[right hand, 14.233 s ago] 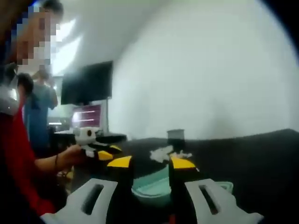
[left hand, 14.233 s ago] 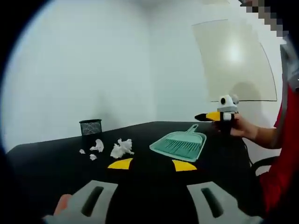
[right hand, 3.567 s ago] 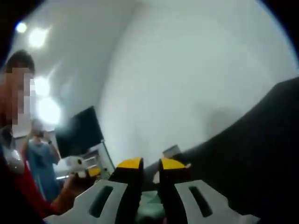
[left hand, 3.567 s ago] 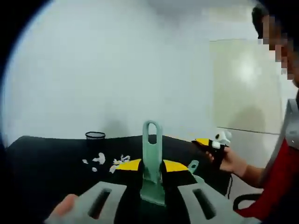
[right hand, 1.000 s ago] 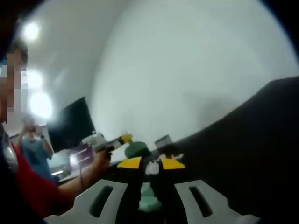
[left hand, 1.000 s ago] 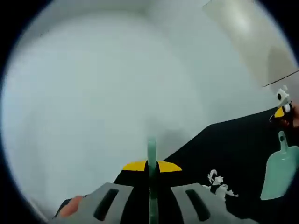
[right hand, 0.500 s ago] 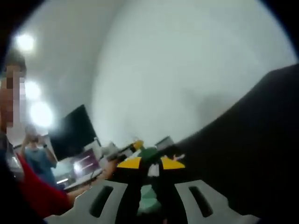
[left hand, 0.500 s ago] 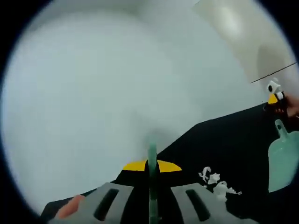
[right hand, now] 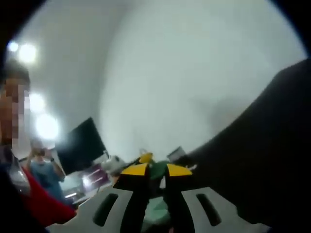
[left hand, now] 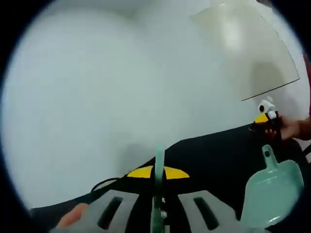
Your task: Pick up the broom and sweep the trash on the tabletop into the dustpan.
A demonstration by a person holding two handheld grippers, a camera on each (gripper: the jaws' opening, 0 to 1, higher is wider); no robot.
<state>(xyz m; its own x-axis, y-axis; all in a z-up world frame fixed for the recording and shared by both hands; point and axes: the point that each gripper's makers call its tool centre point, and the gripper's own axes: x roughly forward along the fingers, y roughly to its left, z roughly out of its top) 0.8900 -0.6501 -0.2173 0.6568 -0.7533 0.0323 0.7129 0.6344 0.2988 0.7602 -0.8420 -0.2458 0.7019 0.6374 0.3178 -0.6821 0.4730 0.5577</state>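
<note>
The left gripper (left hand: 158,173) is clamping the green broom handle (left hand: 158,167) between its jaws. The right gripper (right hand: 156,170), seen off to its right, is gripping the dustpan (left hand: 272,191) handle. Both tools are in hand; the sweeping itself is seemingly underway, its progress unclear.

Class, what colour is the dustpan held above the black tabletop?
The dustpan is a pale mint green, clearest in the left gripper view.
</note>
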